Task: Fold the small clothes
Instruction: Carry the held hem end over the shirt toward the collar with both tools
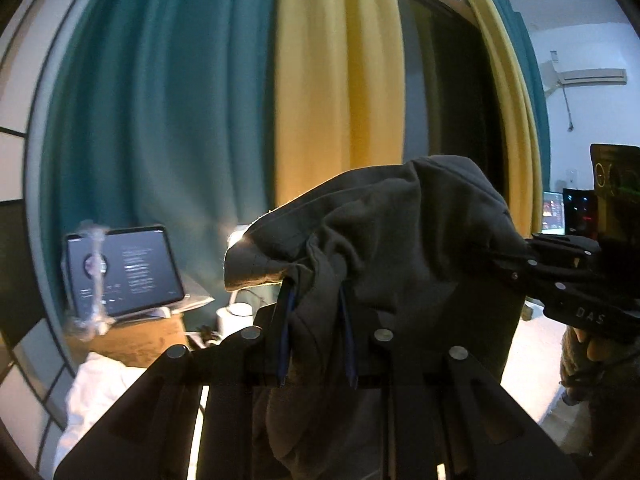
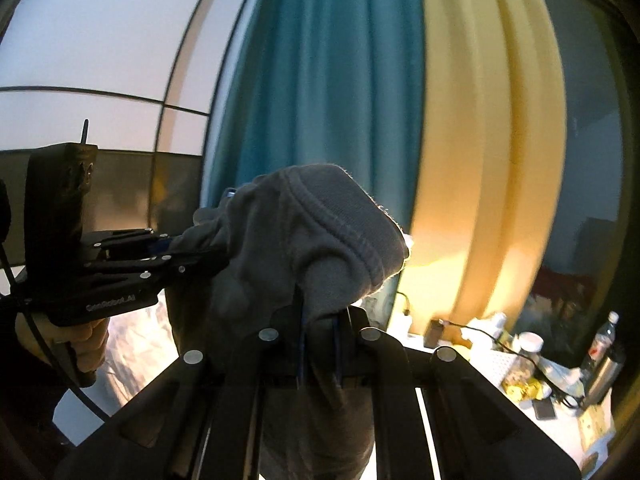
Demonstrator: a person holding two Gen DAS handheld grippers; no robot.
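**Grey garment held up between both tongs**

I have the grey garment (image 1: 400, 240) lifted in the air in front of the teal and yellow curtains (image 1: 224, 100). My left tongs (image 1: 316, 300) are nearly closed, pinching a bunched fold of it between the blue-edged fingers (image 1: 286, 332). My right tongs (image 2: 320, 320) are clamped tight on another edge of the same cloth, which drapes down over them. Each tongs shows in the other's view, just beside, gripping the shared fabric. A tablet (image 1: 124, 268) stands lower left.
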